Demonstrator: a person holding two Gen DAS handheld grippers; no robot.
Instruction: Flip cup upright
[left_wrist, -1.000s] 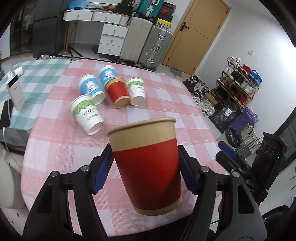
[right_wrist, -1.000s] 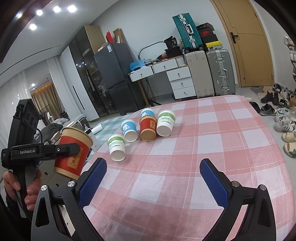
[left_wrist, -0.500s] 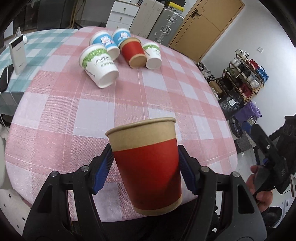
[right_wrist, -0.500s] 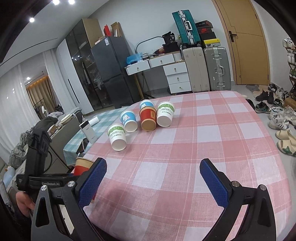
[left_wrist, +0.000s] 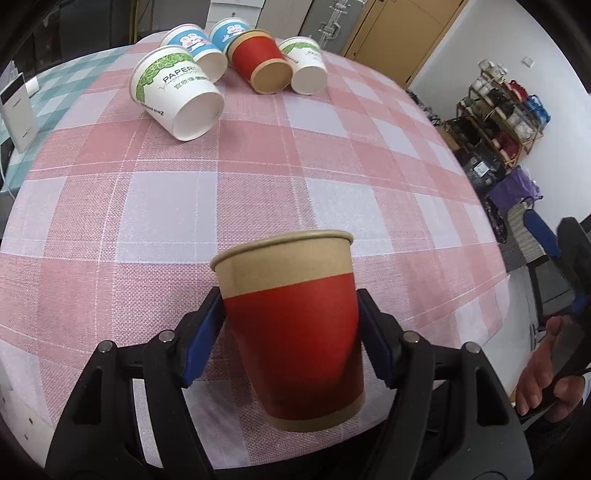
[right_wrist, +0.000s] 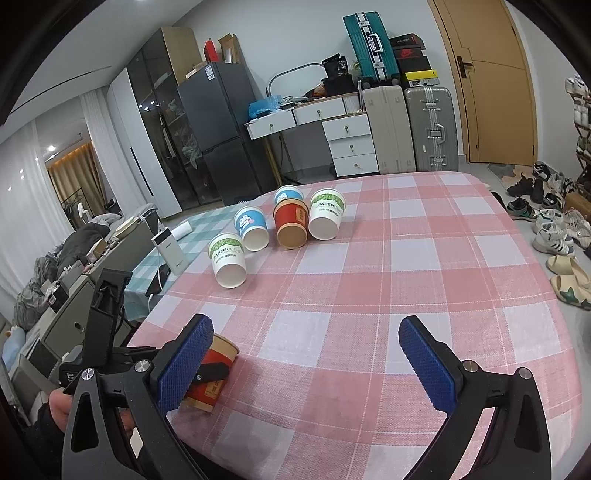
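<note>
1. At the far left, a white power bank (right_wrist: 168, 251) is standing on a teal checked cloth (right_wrist: 199, 225), beside the pink checked tablecloth (right_wrist: 369, 295).
2. The left gripper (left_wrist: 290, 332) is clamping the red paper cup (left_wrist: 295, 332) between its blue pads (left_wrist: 201, 341) — one pad pressing each side of the cup wall. The cup is sitting mouth up with its brown rim on top, tilting slightly, at the near left edge of the table. In the right wrist view its base seems to be resting on the cloth, though the right gripper's left pad is hiding part of it.
3. A hand (right_wrist: 61, 406) is gripping the left tool's handle at the table's edge.
4. Further back, five more cups are lying on their sides in a loose cluster: a white cup with green print (right_wrist: 229, 262) nearest, then a blue-printed cup (right_wrist: 252, 229), a second blue one (right_wrist: 288, 194) behind, a red cup (right_wrist: 291, 223) with its brown base facing the camera, and another green-printed white cup (right_wrist: 327, 218) just beside it.
5. The right gripper (right_wrist: 306, 365) is hovering spread wide over the near part of the tablecloth, nothing between its pads — well apart from the cluster.
6. In the left wrist view, the other hand (left_wrist: 543, 373) is showing at the right edge, holding the right tool.
</note>
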